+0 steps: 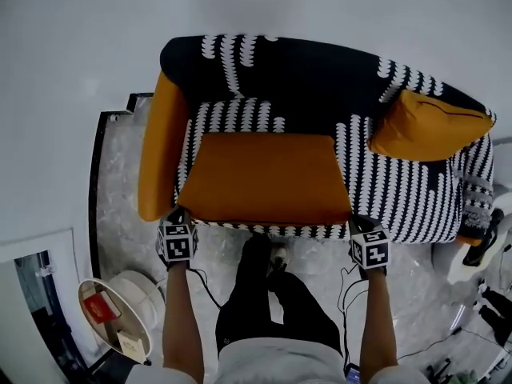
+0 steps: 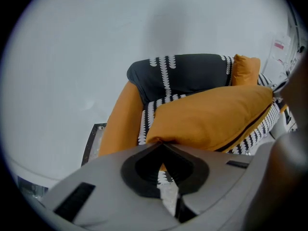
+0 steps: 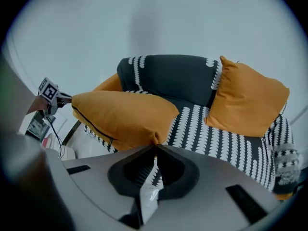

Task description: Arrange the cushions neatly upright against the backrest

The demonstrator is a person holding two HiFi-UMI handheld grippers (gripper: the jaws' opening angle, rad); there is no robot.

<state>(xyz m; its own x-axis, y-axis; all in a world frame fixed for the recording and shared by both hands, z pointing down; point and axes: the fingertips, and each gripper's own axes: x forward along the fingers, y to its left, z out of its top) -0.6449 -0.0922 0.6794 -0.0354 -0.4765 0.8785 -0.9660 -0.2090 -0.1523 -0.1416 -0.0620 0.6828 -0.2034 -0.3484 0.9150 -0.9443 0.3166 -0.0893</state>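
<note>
- A big orange cushion [image 1: 268,176] is being held up by its two front corners over the seat of the sofa [image 1: 400,190].
- It is being kept long and flat, from side to side.
- Its left front corner is being pinched by the left gripper [image 2: 161,146], with the jaws squeezed tight on the cloth.
- Its right front corner is being pinched by the right gripper [image 3: 155,146], and those jaws are clamped on the cloth too.
- Both grippers are being pointed steeply down at the sofa's front edge.
- A second cushion [image 1: 424,126], also orange, is being leaned on the backrest [image 1: 304,74] at the sofa's right end, tilted on one corner.
- The two cushions are being kept apart, with striped seat showing between them.
- A round white table [image 1: 140,294] with a red box [image 1: 100,306] on it is being seen on the floor [image 1: 120,174], left of the person's legs [image 1: 272,302].
</note>
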